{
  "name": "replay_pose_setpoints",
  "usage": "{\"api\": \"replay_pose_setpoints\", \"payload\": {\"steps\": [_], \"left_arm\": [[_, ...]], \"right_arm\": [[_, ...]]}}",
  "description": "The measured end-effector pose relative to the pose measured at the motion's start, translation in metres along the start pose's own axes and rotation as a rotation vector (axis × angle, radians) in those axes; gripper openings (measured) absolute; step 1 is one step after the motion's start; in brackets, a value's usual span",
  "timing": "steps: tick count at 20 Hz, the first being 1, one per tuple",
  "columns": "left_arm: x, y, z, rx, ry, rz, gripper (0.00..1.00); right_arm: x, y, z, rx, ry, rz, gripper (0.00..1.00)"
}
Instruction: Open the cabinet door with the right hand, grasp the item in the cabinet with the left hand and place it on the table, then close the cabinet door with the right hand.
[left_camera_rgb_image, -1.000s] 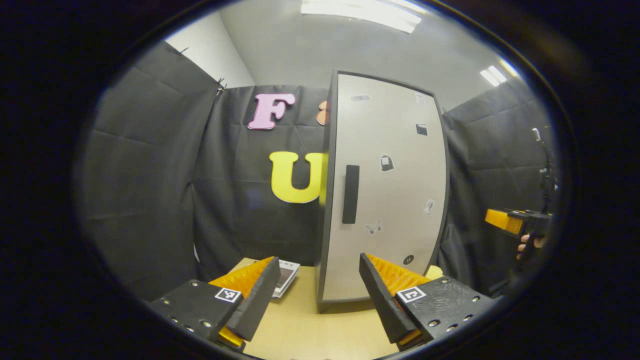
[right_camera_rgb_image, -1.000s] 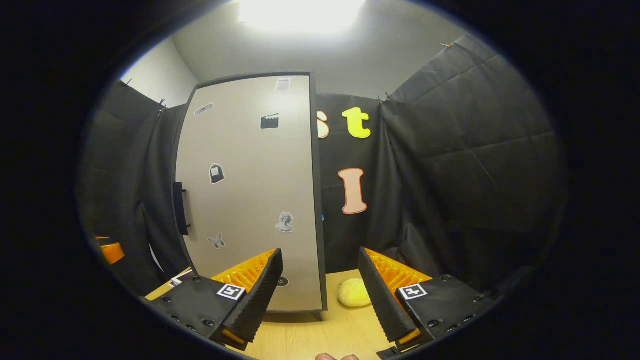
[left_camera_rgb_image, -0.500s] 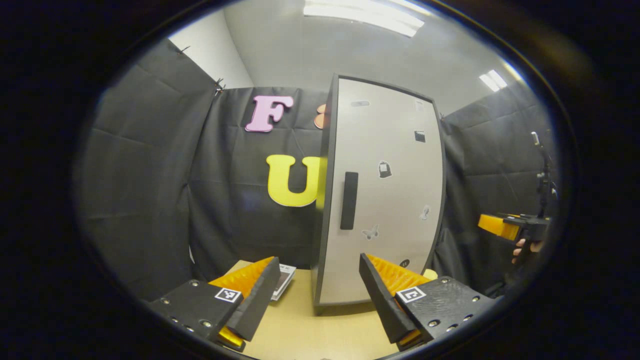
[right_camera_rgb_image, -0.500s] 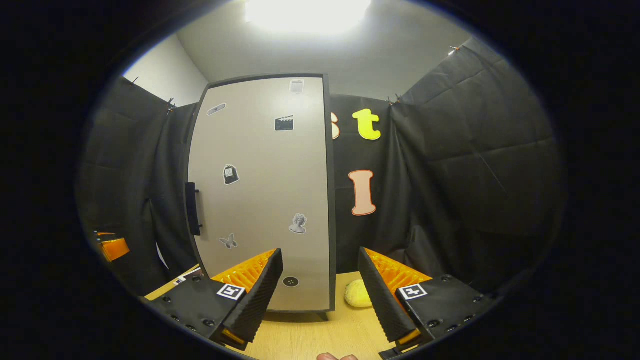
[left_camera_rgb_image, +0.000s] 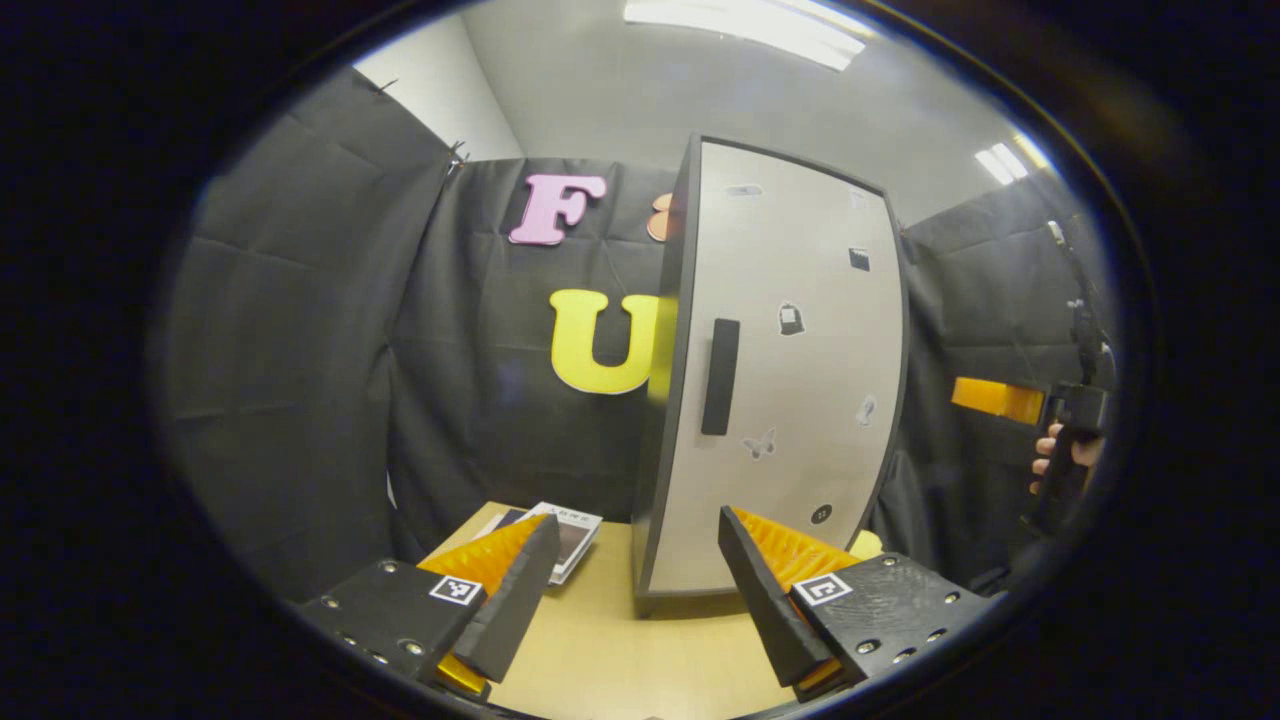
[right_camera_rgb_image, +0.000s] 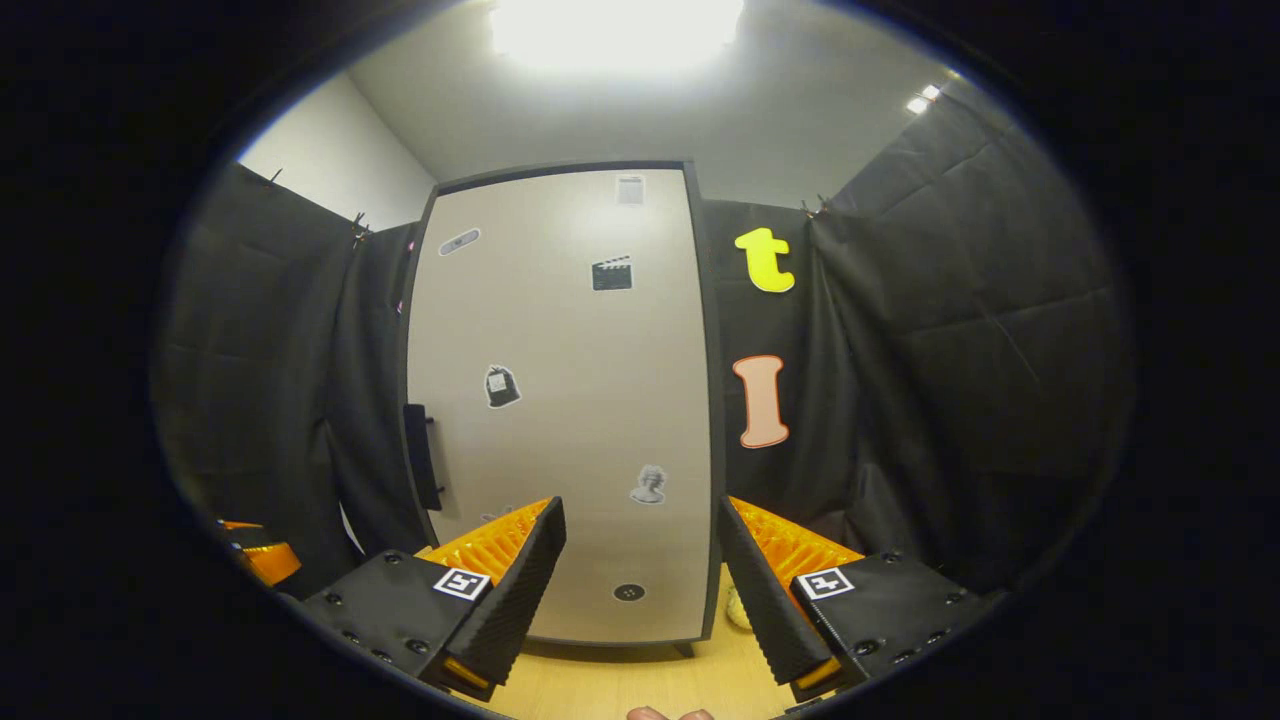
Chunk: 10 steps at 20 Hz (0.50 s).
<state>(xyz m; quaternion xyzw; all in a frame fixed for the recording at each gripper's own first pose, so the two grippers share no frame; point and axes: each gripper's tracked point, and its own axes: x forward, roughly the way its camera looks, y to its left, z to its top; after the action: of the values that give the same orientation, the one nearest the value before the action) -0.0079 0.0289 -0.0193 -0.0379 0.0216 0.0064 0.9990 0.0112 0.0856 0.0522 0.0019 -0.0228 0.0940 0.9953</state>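
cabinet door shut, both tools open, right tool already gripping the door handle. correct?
Not quite: the right tool is open and short of the door handle, touching nothing, as the right gripper view shows. The cabinet door is shut and the left tool open.

It is a recording booth: black cloth walls (left_camera_rgb_image: 300, 330) around, ceiling lamps (left_camera_rgb_image: 745, 22) at the top, a cabinet (left_camera_rgb_image: 790, 370) at center.

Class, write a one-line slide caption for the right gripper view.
Open right gripper faces the closed cabinet door, handle at its left edge.
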Motion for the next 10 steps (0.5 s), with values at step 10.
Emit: {"api": "replay_pose_setpoints", "payload": {"steps": [10], "left_arm": [[-0.010, 0.040, -0.013, -0.027, 0.038, 0.064, 0.96]], "right_arm": [[0.064, 0.118, 0.048, -0.054, -0.062, 0.189, 0.93]]}}
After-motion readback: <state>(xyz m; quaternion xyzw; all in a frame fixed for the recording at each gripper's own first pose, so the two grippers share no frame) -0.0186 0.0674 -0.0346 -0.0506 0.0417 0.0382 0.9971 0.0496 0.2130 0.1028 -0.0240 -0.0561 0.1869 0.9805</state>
